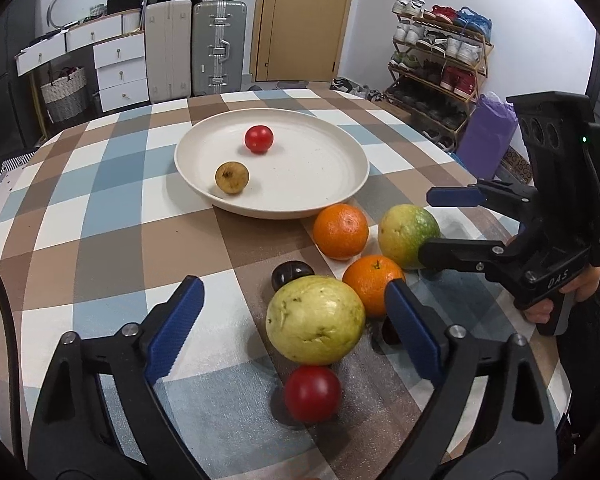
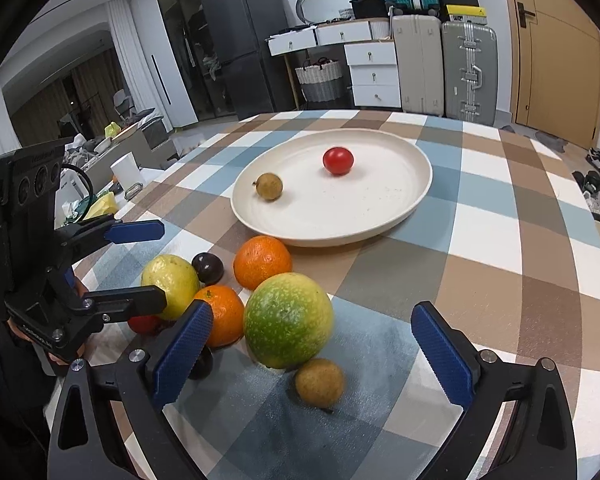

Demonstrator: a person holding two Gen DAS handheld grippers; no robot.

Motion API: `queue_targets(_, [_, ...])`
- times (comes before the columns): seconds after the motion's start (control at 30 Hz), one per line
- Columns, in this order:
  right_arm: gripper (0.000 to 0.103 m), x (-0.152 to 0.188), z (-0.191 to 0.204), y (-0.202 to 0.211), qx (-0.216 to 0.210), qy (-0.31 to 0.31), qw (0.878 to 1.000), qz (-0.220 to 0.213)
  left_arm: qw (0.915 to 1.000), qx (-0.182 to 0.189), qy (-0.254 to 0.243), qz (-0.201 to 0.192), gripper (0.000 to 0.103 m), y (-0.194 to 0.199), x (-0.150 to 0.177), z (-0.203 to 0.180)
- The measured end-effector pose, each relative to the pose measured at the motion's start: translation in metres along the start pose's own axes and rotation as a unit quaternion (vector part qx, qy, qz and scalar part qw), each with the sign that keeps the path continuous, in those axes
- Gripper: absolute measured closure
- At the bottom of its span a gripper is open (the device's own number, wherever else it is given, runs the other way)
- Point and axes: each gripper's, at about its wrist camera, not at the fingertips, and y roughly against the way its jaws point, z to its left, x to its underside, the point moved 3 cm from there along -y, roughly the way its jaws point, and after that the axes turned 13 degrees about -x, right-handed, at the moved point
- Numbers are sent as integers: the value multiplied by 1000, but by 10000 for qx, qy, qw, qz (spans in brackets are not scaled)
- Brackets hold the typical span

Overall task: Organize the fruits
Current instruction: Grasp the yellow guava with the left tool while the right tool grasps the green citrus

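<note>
Cream plate (image 1: 196, 148): round, shallow, holds red tomato (image 1: 259, 139) toward far side and small brown fruit (image 1: 232, 176) nearer front rim, well apart
Off plate, clustered just before front rim: orange (image 1: 341, 231) closest to rim; green-yellow fruit (image 1: 408, 236) beside it; second orange (image 1: 370, 286) touching pale yellow guava (image 1: 315, 320); dark plum (image 1: 292, 274) behind guava; second tomato (image 1: 312, 393) farthest from plate; brown fruit (image 2: 319, 382) beside green-yellow fruit
</note>
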Motion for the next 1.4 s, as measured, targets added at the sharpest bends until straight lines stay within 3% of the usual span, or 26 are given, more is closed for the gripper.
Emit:
queue_targets(0.1, [11,1,0,-2,-34,-4,10000,58,9999,110,-15,74,19,-2,2,-1])
queue_targets(0.17, [18,2,2,-3,-68,-2,9999,98,9998,173,-50,112,27,-3,2,-3])
queue_targets(0.33, [27,3,3,-4,-171,-22,9998,138,9992,314,-144,211,40,-6,6,-9])
queue_targets(0.67, [29,3,5,-5,-303,-44,9994,162,9988,418,-169,209,53,-6,7,-9])
queue_targets(1.1, [31,4,3,-7,-295,-90,9993,193,9991,427,-15,-62,53,3,1,-1])
queue_targets(1.33, [52,5,4,-10,-391,-96,9988,266,9990,339,174,-217,53,7,-3,8])
queue_targets(1.4, [52,5,5,-9,-373,-78,9989,261,9990,288,244,-257,53,8,-4,12])
